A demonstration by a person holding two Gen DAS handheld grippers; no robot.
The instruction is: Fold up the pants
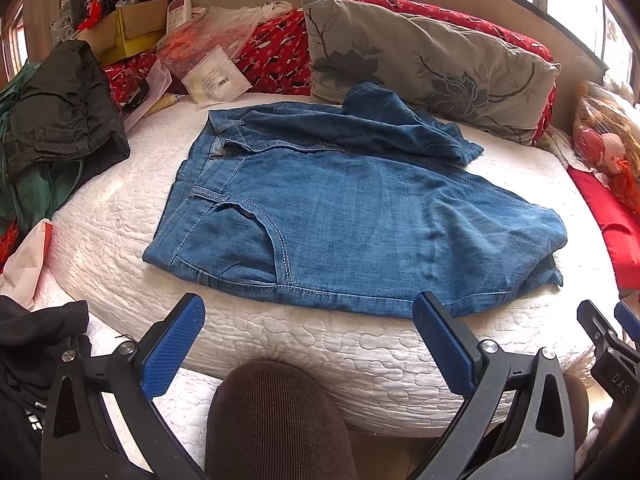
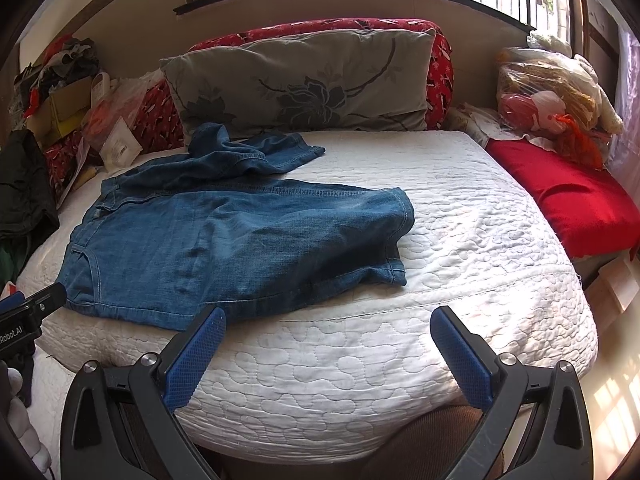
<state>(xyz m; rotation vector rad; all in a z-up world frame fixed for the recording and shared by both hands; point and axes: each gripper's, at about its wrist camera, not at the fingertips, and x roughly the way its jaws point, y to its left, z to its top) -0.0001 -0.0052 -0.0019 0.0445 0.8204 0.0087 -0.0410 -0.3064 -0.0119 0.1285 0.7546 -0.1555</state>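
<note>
Blue denim pants (image 1: 352,216) lie on a white quilted mattress (image 1: 304,344), waistband to the left, legs folded back on themselves, one leg bunched toward the pillow. They also show in the right wrist view (image 2: 224,240). My left gripper (image 1: 310,328) is open and empty, just short of the pants' near edge. My right gripper (image 2: 328,336) is open and empty, over bare mattress (image 2: 460,240) to the right of the pants' near hem. The right gripper also shows at the left wrist view's right edge (image 1: 608,332).
A grey floral pillow (image 1: 424,64) and red cushions (image 2: 320,28) stand behind the pants. Dark clothes (image 1: 60,108) and boxes with bags (image 1: 132,28) pile at left. A red cushion (image 2: 568,204) and bagged items (image 2: 548,96) sit at right. A brown knee (image 1: 276,420) is below.
</note>
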